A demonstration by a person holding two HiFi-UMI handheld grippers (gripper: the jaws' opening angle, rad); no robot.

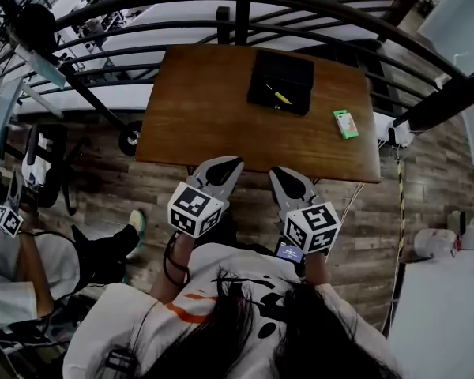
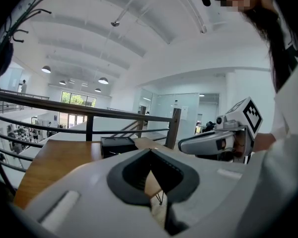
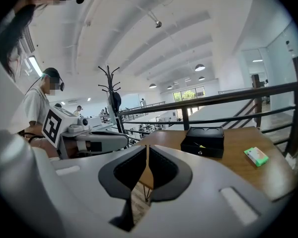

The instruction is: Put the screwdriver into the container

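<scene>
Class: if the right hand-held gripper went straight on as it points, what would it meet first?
Probably the near edge of the brown wooden table, left of the black rectangular container; depth is unclear.

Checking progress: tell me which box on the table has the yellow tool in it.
The black container, by the far edge: the yellow tool lies inside it. The small green box lies apart, to its right.

- Table [image 1: 213,125]: brown wood grain.
- Container [image 1: 288,73]: black.
- Screwdriver [image 1: 280,96]: yellow.
- Small box [image 1: 346,123]: green w/ white.
- Left gripper [image 1: 234,164], right gripper [image 1: 278,174]: grey shells, black jaw liners.
- 2 cubes [image 1: 194,209]: white w/ black square markers.
- Floor [image 1: 363,235]: grey-brown planks.
</scene>
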